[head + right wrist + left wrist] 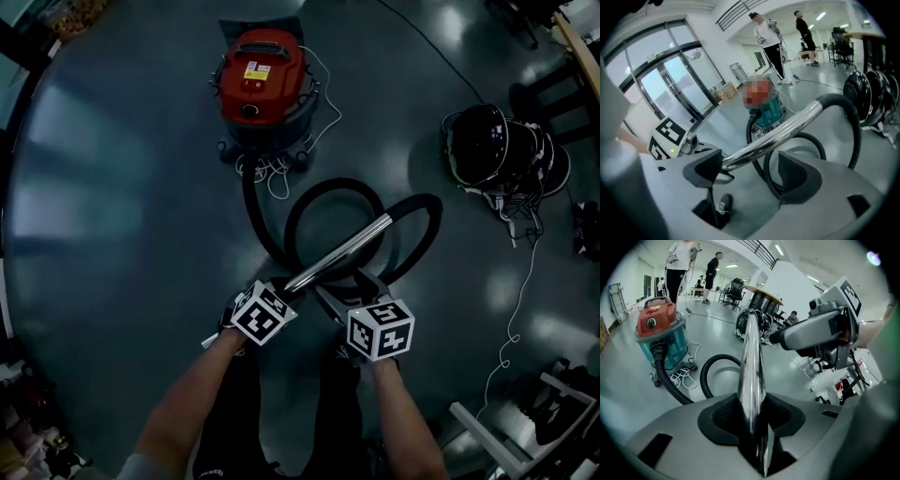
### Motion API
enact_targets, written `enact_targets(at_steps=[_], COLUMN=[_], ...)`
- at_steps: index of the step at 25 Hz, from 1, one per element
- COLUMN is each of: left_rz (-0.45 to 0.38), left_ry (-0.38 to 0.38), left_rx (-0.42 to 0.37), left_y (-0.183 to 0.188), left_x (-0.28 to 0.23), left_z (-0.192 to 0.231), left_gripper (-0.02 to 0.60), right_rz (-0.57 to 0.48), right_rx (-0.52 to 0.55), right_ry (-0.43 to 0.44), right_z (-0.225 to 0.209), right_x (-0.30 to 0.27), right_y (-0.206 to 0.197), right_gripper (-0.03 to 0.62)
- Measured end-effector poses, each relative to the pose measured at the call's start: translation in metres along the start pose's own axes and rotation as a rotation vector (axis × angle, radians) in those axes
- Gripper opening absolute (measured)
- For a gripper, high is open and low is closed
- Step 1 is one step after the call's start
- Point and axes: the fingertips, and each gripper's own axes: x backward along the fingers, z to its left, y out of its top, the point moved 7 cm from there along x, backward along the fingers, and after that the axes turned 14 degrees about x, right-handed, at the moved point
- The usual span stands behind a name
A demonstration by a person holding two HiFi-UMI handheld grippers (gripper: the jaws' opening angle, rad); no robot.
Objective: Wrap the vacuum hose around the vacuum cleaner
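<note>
Head view, bottom centre: two forearms [187, 403] lie nearest the lens. The left gripper [281, 287] and right gripper [342, 292] are held side by side at the lower end of the chrome tube [339, 251].
Head view, centre: the hose [251, 211] is seen running from the vacuum cleaner [261, 77], at upper centre, down into two loose loops on the floor [112, 187].
Head view, base of cleaner: a white cord [272, 172] lies bunched there.
Left gripper view, centre: the jaws are seen clamped on the chrome tube [751, 376], which runs up the frame. The vacuum cleaner [661, 333] is at upper left and the hose curves at centre left.
Right gripper view, lower centre: the jaws stand wide apart. The tube crosses above the gap, close by the left-hand pad, and is not squeezed, so this gripper is released.
Right gripper view, bottom: a shoe [723, 206] shows below the jaws.
Progress: judged not begun, since no turn of hose is laid round the cleaner's body.
Left to do: the whole length is to be carried to the cleaner and wound round it.
</note>
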Motion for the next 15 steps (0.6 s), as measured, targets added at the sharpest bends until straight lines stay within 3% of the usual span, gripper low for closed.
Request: enact_targets(at_steps=[7, 11, 13, 15], left_rz=[-0.073, -0.104, -0.101, -0.082], left_ry=[0.012, 0.002, -0.018, -0.053], left_rx=[0.053, 0.100, 0.144, 0.189], left_y=[-0.027, -0.044, -0.050, -0.055], left_x=[-0.033, -0.042, -0.044, -0.046], left_z=[0.038, 0.041, 0.044, 0.047], left_gripper=[0.166, 0.166, 0.166, 0.167], right_rz=[-0.146, -0.168, -0.153, -0.131], right_rx=[-0.378, -0.375, -0.377, -0.390], right_ry=[0.038, -0.005, -0.020, -0.006], right_z=[-0.008, -0.004, -0.004, -0.003], right_x=[-0.102, -0.135, -0.143, -0.150], right_y=[-0.033, -0.042, -0.046, -0.051], right_gripper=[0.359, 0.352, 0.262, 0.243])
